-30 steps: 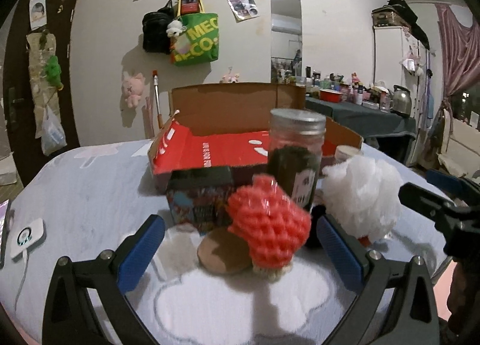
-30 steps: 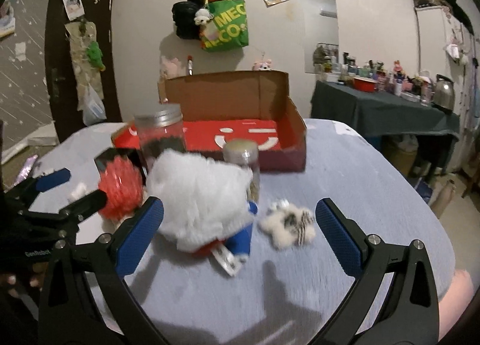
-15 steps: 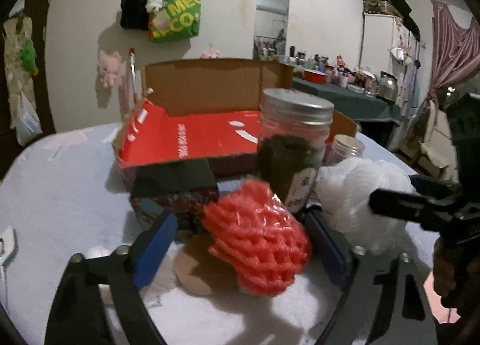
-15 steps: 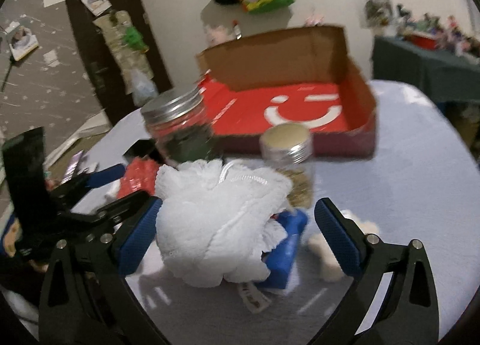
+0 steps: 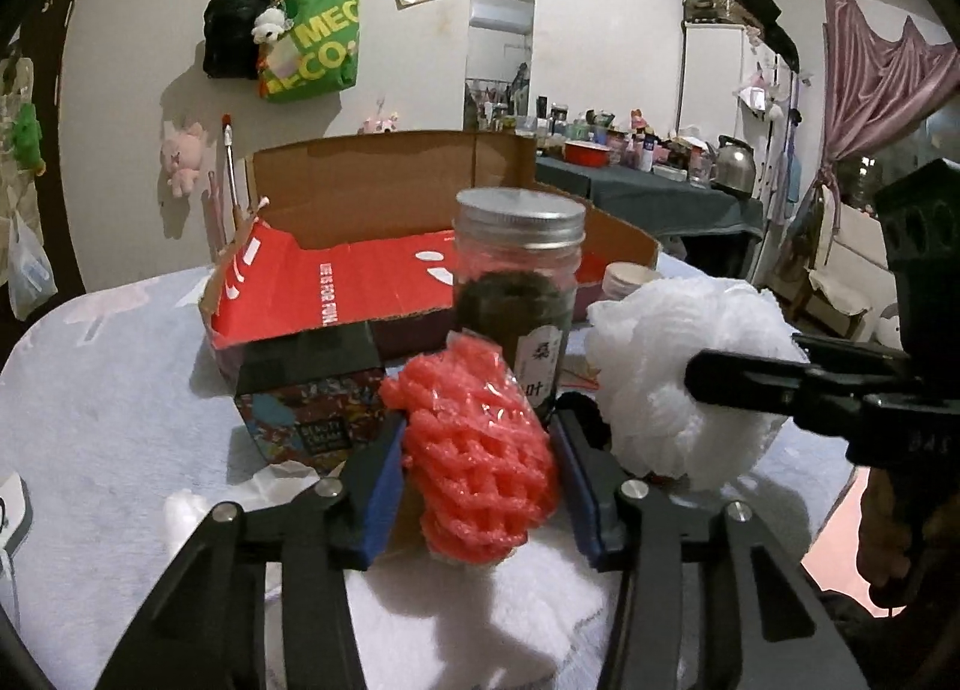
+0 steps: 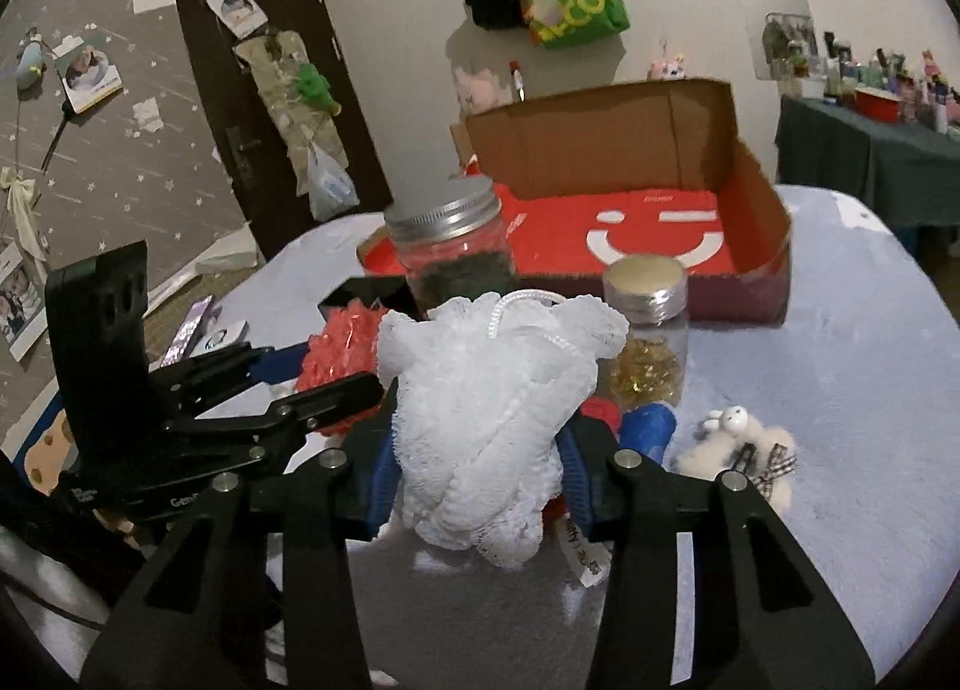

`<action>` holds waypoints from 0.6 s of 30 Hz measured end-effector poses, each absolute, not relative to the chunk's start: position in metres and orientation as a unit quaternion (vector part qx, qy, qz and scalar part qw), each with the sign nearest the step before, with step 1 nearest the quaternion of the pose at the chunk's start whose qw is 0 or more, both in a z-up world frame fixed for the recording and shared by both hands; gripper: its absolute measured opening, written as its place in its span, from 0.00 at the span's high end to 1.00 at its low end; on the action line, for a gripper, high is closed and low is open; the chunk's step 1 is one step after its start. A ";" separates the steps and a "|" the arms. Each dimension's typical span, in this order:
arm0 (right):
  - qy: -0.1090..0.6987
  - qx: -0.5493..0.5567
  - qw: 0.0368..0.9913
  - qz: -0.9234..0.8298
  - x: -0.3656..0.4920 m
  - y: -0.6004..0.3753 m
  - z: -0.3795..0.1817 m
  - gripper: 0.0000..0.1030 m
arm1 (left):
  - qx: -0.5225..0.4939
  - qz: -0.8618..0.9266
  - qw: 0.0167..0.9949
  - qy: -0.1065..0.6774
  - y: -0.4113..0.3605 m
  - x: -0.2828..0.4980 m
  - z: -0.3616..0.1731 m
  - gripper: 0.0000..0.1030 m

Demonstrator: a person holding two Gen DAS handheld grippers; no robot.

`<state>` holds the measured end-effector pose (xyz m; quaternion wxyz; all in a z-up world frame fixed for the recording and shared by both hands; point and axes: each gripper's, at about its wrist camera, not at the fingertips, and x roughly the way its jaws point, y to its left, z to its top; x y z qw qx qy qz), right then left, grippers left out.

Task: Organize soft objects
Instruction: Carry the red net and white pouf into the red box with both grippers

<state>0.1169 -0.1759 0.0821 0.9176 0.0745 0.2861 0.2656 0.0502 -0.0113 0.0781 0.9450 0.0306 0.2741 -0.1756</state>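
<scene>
Both light, squashy, springy. Left gripper [image 5: 477, 471] closing around red foam net [image 5: 477, 450]; right gripper [image 6: 480, 474] closing around white mesh bath pouf [image 6: 486, 420], pads touching. Best pinched mid-bulk, not loose frills.

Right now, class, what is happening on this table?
A person works two handheld grippers at once. The left gripper is closing around the red foam net; the right gripper is closing around the white bath pouf. Both soft things sit on the table in front of the open cardboard box, not yet inside.

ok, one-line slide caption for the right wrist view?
Right gripper fingers closing around white mesh bath pouf, open cardboard box behind.
</scene>
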 end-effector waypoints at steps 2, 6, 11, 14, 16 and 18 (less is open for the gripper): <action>0.283 0.074 0.921 0.257 0.115 -0.179 0.085 0.59 | 0.031 -0.177 0.946 0.271 -0.010 0.049 0.082 0.52; 0.283 0.075 0.925 0.243 0.114 -0.183 0.087 0.59 | 0.033 -0.175 0.948 0.265 -0.007 0.048 0.088 0.53; 0.277 0.071 0.930 0.232 0.112 -0.187 0.093 0.59 | 0.047 -0.166 0.950 0.260 -0.004 0.045 0.093 0.53; 0.266 0.068 0.934 0.229 0.110 -0.191 0.103 0.59 | 0.050 -0.163 0.952 0.253 0.002 0.045 0.104 0.53; 0.258 0.064 0.937 0.227 0.111 -0.194 0.112 0.59 | 0.051 -0.161 0.954 0.246 0.006 0.046 0.111 0.53; 0.251 0.056 0.940 0.225 0.115 -0.196 0.122 0.59 | 0.059 -0.162 0.957 0.235 0.008 0.050 0.121 0.53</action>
